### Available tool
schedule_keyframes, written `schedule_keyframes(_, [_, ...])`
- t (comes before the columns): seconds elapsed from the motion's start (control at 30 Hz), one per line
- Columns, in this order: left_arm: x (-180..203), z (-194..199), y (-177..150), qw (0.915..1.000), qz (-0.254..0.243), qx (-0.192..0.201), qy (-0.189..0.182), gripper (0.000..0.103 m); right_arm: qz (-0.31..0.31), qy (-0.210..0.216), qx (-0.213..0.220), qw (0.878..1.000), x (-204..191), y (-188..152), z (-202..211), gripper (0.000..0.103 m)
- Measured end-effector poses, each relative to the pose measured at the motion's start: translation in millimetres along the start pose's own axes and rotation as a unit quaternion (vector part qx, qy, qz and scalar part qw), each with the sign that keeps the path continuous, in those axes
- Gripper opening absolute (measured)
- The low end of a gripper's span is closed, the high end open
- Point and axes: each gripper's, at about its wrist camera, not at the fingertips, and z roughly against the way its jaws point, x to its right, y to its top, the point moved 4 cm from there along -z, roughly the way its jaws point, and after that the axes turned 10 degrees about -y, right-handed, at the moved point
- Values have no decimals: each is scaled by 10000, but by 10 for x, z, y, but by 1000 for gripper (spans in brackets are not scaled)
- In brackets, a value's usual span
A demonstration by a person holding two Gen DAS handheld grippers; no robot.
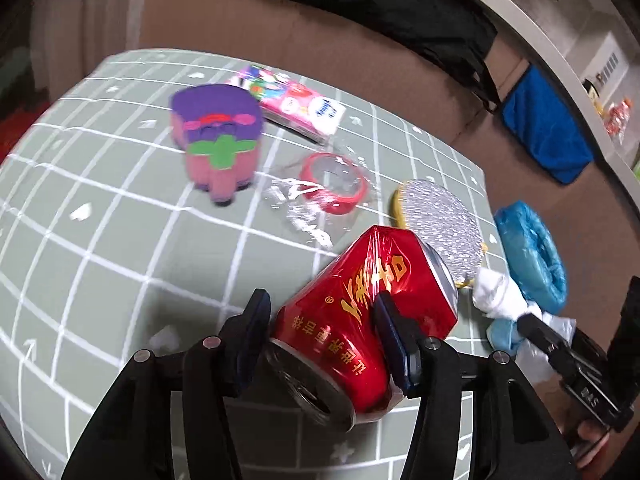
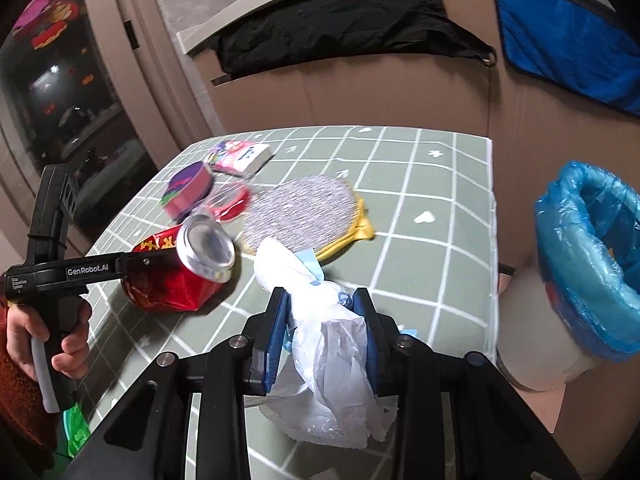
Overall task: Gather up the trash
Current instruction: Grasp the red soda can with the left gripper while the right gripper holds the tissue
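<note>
My left gripper is shut on a dented red drink can and holds it just above the green gridded table. The can also shows in the right wrist view. My right gripper is shut on a crumpled white and blue plastic wrapper, held above the table near its right edge. It also shows in the left wrist view. A bin lined with a blue bag stands off the table's right edge; the left wrist view shows it too.
On the table lie a purple and pink felt holder, a pink tissue pack, a red ring in clear wrap and a grey scrubbing pad with a yellow rim. A cardboard wall stands behind the table.
</note>
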Motion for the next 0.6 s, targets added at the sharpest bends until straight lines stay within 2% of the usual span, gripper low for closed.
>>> schedule_keyframes(0.07, [-35,106,-38,9998,45,156,71,54,86,147,-40,9998,-89,-28,39,44])
schedule_keyframes(0.17, [-89,306,-85,9991,130,396,76,53,373,291,-102,9988,-248,-63,100,50])
schedule_keyframes(0.33, [-35,623,-143,9961,-69,818,309,53,911,265,91,9954,-478,-130,277,51])
schedule_keyframes(0.4, [15,732,-171,9946,-213,952,353,52,1123,206,112,9934,-548,-156,322,55])
schedule_keyframes(0.6, [12,831,-303,9945,-352,930,330,52,1631,-164,11,9865,-603,-153,271,55])
